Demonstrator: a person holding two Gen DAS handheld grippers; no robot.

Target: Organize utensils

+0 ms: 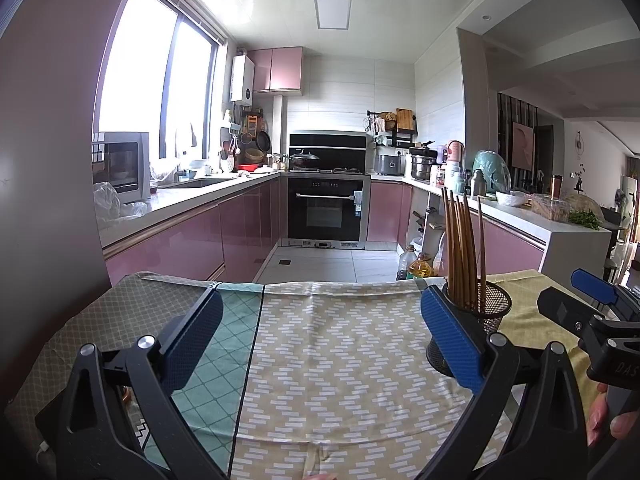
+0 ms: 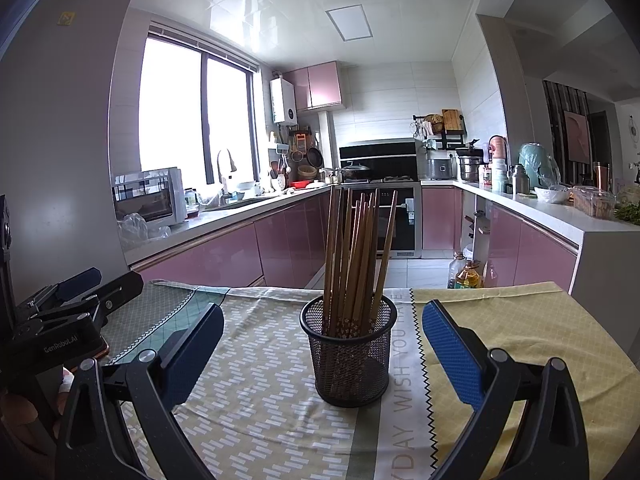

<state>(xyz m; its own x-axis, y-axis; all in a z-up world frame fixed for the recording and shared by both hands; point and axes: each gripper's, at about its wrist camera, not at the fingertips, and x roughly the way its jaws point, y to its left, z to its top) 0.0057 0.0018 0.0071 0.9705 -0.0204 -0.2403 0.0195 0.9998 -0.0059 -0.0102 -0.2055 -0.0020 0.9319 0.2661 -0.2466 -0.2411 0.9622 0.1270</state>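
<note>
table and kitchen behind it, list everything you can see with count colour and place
mesh holder: one, black, upright on the tablecloth, centred ahead of the right gripper
chopsticks: a bundle, count unclear, brown wood, standing in the mesh holder
tablecloth: one, patchwork of green, beige and yellow, covering the table
oven: one, black, built in at the far wall
toaster oven: one, silver, left counter
oil bottles: two, one yellow, on the floor to the right
left gripper: fingers blue, open, over bare cloth
right gripper: fingers blue, open, either side of the holder, apart from it
</note>
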